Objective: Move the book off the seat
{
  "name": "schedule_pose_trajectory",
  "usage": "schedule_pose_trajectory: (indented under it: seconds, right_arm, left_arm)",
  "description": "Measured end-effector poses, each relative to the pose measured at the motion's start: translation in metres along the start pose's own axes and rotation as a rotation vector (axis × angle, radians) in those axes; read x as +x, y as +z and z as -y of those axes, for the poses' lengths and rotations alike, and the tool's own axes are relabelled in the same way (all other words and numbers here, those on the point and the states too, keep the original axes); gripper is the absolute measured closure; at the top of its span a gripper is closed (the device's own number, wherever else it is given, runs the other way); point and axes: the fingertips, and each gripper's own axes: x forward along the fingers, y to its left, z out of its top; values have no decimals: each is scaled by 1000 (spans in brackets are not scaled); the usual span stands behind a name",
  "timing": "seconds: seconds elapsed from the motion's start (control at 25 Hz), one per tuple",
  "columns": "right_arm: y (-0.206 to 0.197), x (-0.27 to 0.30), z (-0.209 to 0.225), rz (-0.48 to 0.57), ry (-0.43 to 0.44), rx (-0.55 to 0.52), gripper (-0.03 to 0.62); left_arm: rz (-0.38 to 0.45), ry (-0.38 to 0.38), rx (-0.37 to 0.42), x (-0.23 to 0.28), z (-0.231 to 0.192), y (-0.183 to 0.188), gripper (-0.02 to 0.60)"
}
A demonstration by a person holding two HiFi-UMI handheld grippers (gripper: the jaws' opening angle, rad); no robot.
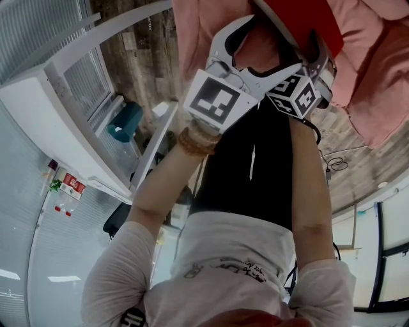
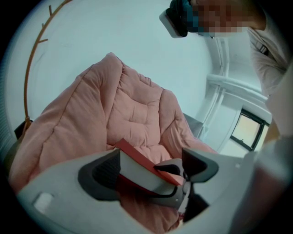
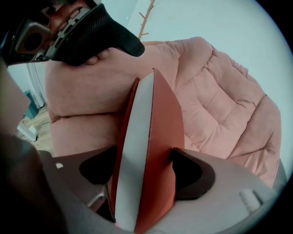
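A red-covered book with white pages stands on edge between the jaws of my right gripper. Both pads press its covers, so it is shut on the book. Behind it is the pink quilted seat cushion. In the left gripper view the book hangs just above the cushion, with a finger of the right gripper clamped on its near end. My left gripper stands open around that end, its pads apart from the book. In the head view the book is at the top, above both marker cubes.
A white table and a teal object stand left of the person. Bottles sit lower left. A cable lies on the wood floor. A wooden coat stand rises behind the seat.
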Motion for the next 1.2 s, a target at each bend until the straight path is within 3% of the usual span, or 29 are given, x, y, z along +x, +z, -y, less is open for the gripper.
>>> schedule_pose_trajectory:
  seconds: [0.48, 0.92, 1.2]
  right_arm:
    - [6, -33, 46, 47, -40, 124, 315]
    - [9, -72, 75, 100, 0, 250, 330]
    - [41, -133, 105, 195, 60, 350, 332]
  left_arm:
    - [-11, -9, -16, -5, 8, 7, 166]
    - [-35, -6, -17, -9, 12, 13, 173]
    - [-14, -31, -8, -19, 18, 38, 182]
